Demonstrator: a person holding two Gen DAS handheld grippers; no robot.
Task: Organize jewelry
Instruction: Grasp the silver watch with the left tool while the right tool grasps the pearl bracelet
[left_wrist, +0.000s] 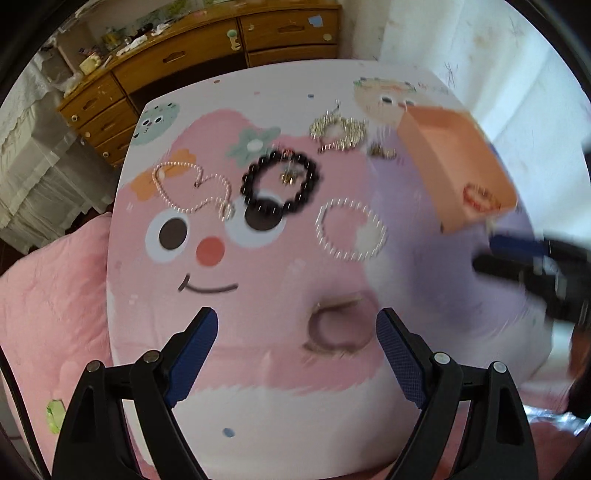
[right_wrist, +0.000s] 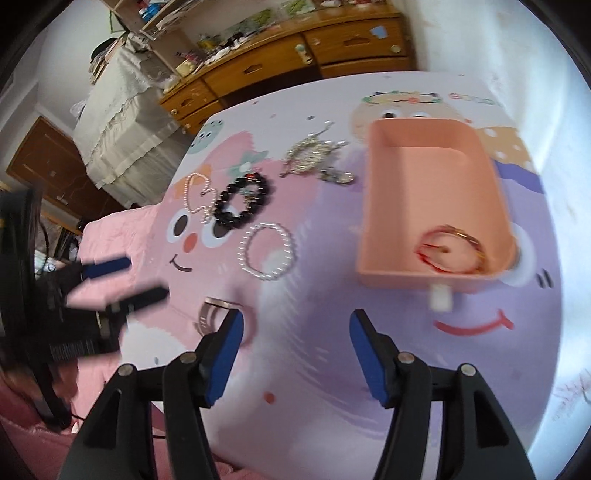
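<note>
Jewelry lies on a cartoon-printed table. A black bead bracelet, a white pearl bracelet, a pearl necklace and a silver chain pile lie apart. A metal bangle lies nearest, just ahead of my open, empty left gripper. A peach tray holds a red string bracelet. My right gripper is open and empty, short of the tray.
A small gold trinket lies next to the tray. A wooden dresser stands behind the table. Pink bedding borders the table's left side. A white wall is at the right.
</note>
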